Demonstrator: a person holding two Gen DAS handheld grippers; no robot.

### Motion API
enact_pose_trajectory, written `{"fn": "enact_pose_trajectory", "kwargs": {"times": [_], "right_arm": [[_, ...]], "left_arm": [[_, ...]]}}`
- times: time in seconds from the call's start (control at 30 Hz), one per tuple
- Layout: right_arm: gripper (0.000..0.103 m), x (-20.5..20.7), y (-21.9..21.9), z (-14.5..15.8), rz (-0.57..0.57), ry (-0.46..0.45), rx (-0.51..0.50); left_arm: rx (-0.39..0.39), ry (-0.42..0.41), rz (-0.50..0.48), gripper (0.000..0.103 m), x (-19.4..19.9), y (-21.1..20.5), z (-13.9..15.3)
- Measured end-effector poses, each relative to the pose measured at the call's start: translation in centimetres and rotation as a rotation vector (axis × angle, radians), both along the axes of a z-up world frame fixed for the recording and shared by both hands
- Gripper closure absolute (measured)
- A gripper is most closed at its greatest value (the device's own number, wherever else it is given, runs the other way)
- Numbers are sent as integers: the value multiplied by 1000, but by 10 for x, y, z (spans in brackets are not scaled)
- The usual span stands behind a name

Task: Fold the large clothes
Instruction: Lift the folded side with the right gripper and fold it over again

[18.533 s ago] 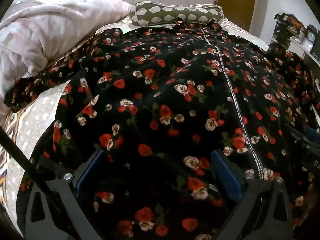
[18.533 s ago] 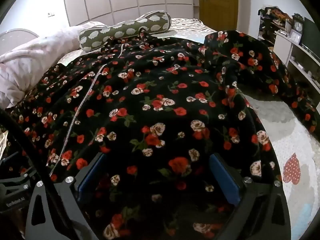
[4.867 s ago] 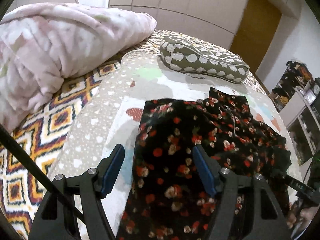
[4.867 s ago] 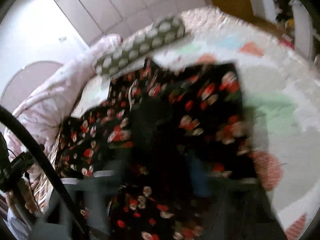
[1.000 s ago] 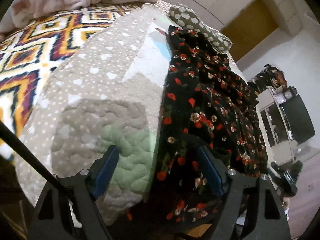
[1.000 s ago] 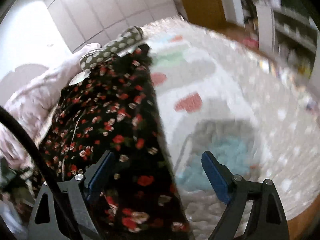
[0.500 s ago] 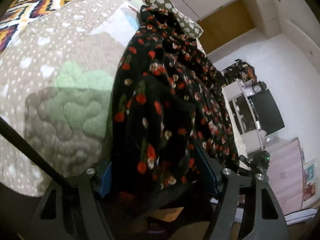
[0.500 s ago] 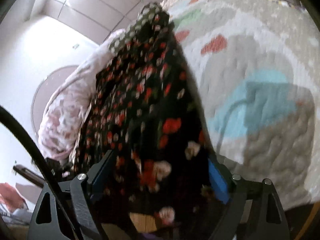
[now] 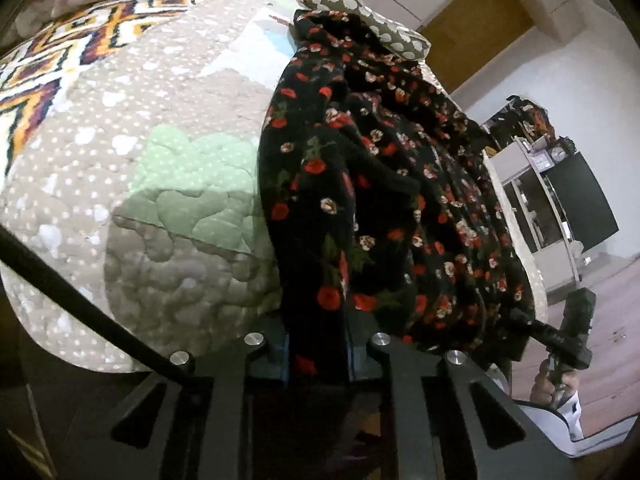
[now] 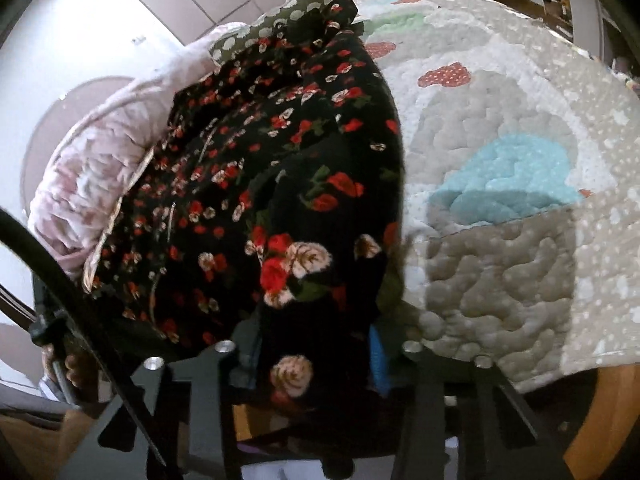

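Bed quilt: we record a beige dotted cover with pale green, blue and red patches; it fills most of both views and drops over the near edge of the bed.

Floral garment: black cloth with red and cream flowers, folded into a long narrow strip. It runs down the quilt from the far pillow to the near edge, where its end hangs over. Both lower corners are in our grippers.

Pink duvet: bunched on the far side of the bed, beside the garment.

Spotted pillow: olive with pale spots, at the head of the bed, touching the garment's far end.

Patterned blanket: orange, white and dark zigzag, beside the quilt in the left view.

Shelf unit: white, against the wall, with a dark screen next to it.

Left gripper: jaws closing, now narrow, with the garment's left corner pinched between them.

Right gripper: jaws closing on a thicker bunch of the right corner; the cloth appears gripped, though blur hides one pad.

Hand: seen small in the left view, holding the other gripper's handle.
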State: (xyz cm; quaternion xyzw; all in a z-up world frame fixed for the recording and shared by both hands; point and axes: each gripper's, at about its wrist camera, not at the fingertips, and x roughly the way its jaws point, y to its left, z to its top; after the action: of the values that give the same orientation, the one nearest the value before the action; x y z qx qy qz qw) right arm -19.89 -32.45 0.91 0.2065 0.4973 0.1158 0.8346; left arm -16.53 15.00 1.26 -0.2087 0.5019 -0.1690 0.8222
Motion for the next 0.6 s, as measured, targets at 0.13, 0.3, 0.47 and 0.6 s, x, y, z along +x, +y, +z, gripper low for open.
{"fn": "enact_pose_trajectory", "kwargs": {"times": [0.13, 0.3, 0.47, 0.6], "right_arm": [[83, -2, -3, 12, 37, 35, 39], [84, 14, -12, 61, 117, -27, 198], [85, 63, -28, 117, 121, -164, 333], [85, 122, -38, 141, 61, -235, 320]], "left_arm": [[-99, -20, -43, 87, 0, 2, 24], [-155, -80, -109, 87, 24, -5, 65], [-202, -126, -47, 88, 87, -3, 97], [-164, -140, 62, 88, 158, -2, 114]]}}
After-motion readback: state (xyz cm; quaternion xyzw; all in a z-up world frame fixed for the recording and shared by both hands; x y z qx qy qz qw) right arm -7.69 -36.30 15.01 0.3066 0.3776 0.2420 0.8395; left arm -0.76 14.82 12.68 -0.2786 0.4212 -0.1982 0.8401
